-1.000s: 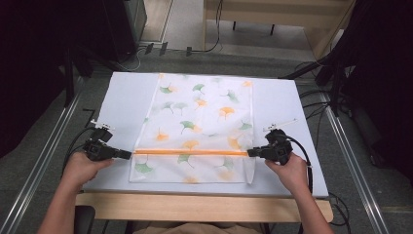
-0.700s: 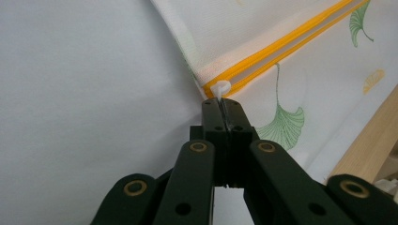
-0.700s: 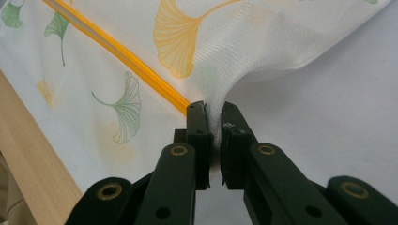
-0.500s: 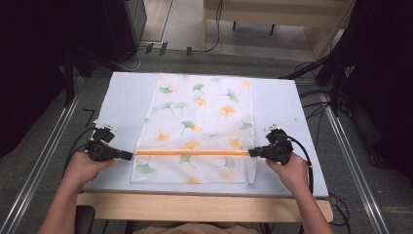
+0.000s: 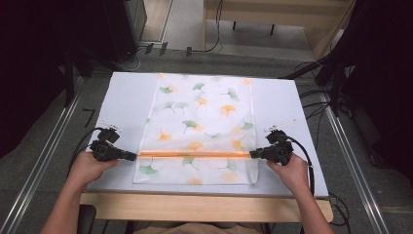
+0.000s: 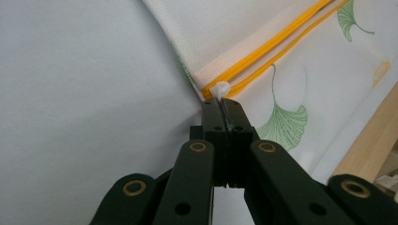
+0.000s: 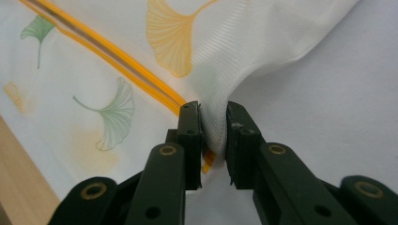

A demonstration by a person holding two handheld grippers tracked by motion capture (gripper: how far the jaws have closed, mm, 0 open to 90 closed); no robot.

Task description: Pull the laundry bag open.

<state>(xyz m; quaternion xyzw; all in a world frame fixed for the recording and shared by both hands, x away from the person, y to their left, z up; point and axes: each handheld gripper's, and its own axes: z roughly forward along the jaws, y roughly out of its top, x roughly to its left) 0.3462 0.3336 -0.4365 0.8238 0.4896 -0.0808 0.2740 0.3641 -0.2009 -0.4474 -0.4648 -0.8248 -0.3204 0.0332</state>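
Note:
A white mesh bag (image 5: 199,122) printed with green and orange ginkgo leaves lies flat on the pale table (image 5: 126,97). An orange zipper (image 5: 195,154) crosses it near the front. My left gripper (image 5: 134,156) (image 6: 224,105) is at the zipper's left end, shut on the small white pull tab (image 6: 219,89). My right gripper (image 5: 252,155) (image 7: 213,112) is at the bag's right edge. Its jaws have just been opening, and a raised fold of the bag's cloth (image 7: 220,75) stands loosely between them beside the zipper's end (image 7: 141,77).
The table's wooden front edge (image 5: 204,207) runs just below the bag. Bare table surface lies left and right of the bag. Cables (image 5: 311,161) trail from both grippers. Metal rails (image 5: 44,156) flank the table.

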